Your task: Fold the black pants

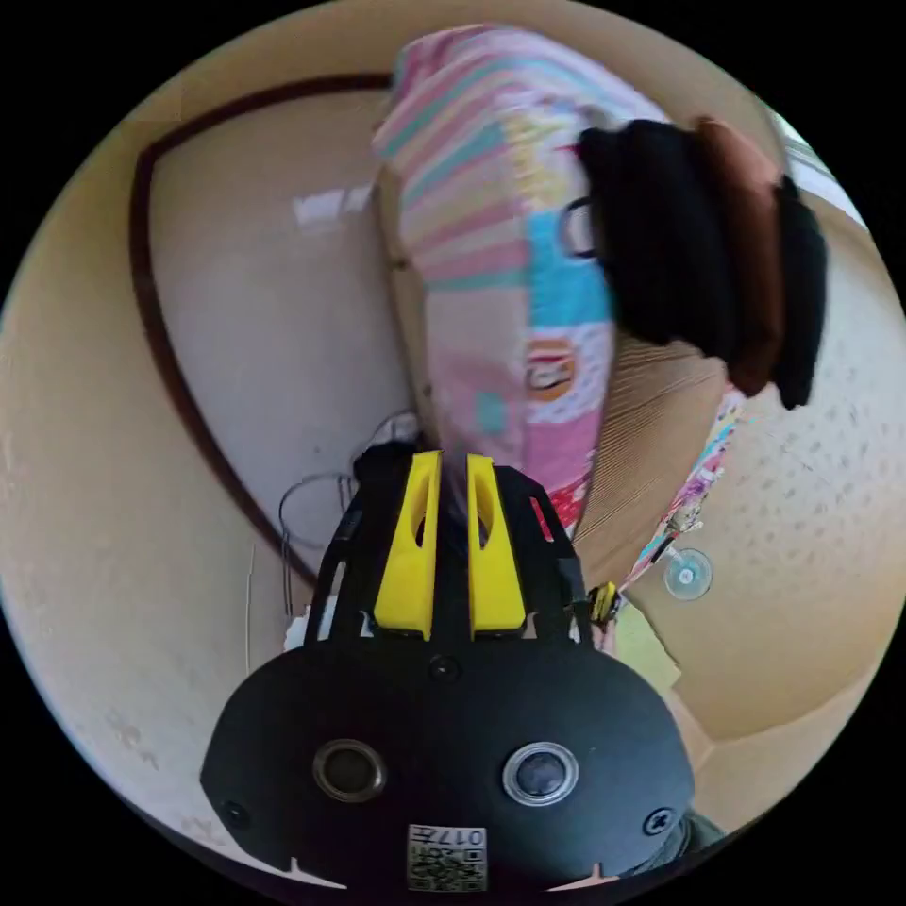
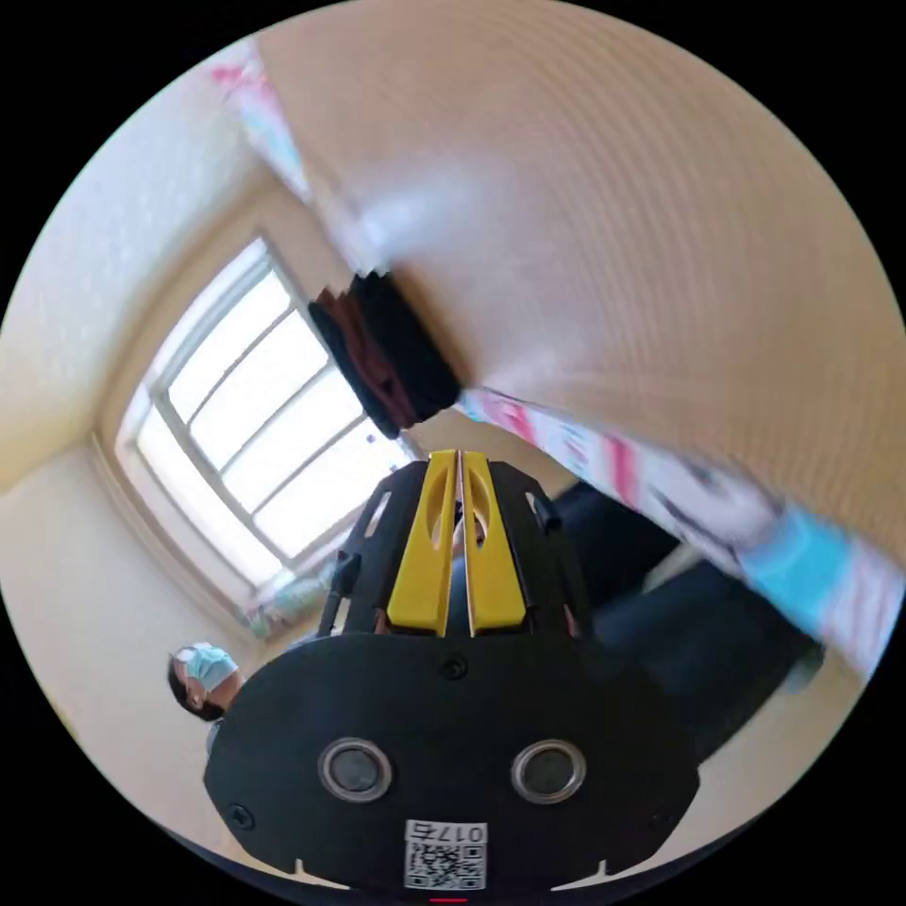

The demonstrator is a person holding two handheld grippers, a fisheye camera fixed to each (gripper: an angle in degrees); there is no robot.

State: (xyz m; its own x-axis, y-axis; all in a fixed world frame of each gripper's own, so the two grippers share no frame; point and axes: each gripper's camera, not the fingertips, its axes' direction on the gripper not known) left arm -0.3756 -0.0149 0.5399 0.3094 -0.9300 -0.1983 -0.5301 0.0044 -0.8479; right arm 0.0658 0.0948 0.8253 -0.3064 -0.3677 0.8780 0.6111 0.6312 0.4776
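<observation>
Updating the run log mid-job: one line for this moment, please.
left gripper: jaws nearly closed, a narrow gap between them | right gripper: jaws closed | stack of folded black and brown clothes on striped pastel bedding

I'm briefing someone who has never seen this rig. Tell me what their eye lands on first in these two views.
In the left gripper view, the yellow-jawed left gripper sits low in the centre, jaws slightly apart, with a pile of folded black and brown clothes at upper right beside a pastel striped cover. In the right gripper view, the right gripper has its jaws nearly together, with a bright window to its left and dark fabric to its right.
</observation>
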